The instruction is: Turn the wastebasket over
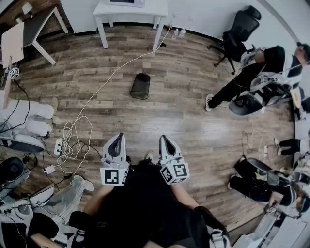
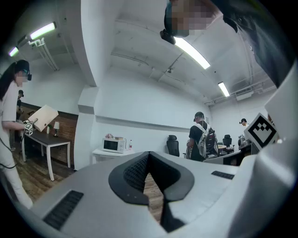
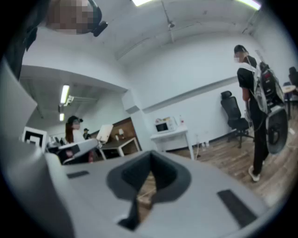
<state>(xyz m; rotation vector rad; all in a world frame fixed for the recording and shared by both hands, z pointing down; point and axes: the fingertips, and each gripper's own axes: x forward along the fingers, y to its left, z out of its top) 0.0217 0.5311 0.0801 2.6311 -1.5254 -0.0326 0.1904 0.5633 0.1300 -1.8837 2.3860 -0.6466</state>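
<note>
A black mesh wastebasket [image 1: 140,86] stands on the wooden floor, well ahead of me in the head view. Both grippers are held close to my body, far short of it. My left gripper [image 1: 117,138] is shut with nothing between its jaws, and its tips meet in the left gripper view [image 2: 149,160]. My right gripper [image 1: 163,140] is shut and empty too, its tips together in the right gripper view [image 3: 150,161]. The wastebasket is hidden behind the jaws in both gripper views.
White cables [image 1: 72,135] and a power strip [image 1: 58,147] lie on the floor at my left. A white table [image 1: 131,12] stands beyond the basket. A person [image 1: 252,77] stands at the right near a black office chair [image 1: 240,31]. Another table [image 1: 29,31] is at far left.
</note>
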